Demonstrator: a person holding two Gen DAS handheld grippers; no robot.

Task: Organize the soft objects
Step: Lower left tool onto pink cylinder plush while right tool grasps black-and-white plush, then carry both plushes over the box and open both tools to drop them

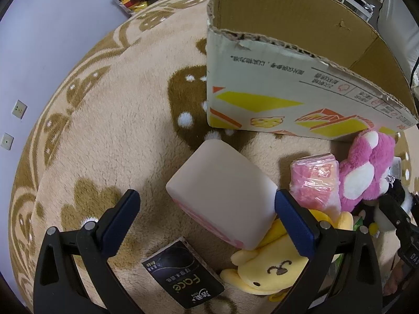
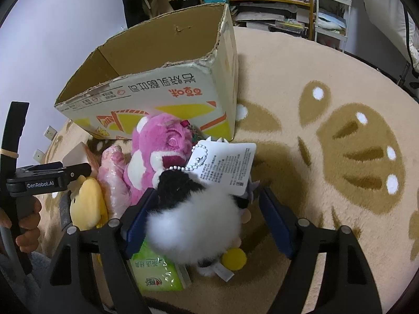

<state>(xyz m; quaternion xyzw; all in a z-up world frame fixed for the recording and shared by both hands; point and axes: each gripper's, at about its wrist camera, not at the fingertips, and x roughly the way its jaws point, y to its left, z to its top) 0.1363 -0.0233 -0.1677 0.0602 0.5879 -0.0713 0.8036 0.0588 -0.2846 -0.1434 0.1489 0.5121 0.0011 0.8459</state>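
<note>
1. My right claw point(image 2: 204, 219) straddles the black-and-white plush point(image 2: 193, 225), lower centre of the right wrist view — jaws apart, left pad at its fur, right pad clear.
2. My left claw point(image 1: 207, 225) hangs open around the pale pink block point(image 1: 222, 196), low in its view.
3. The cardboard box point(image 2: 167, 91) stands open just behind the pile — presumably their destination.
4. The pink plush point(image 2: 159, 154) leans on the box front.

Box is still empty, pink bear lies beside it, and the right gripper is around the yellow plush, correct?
Not quite: the right gripper is around the black-and-white plush, as the right wrist view shows. The yellow plush lies off to its side. The box and pink bear are as you say.
</note>
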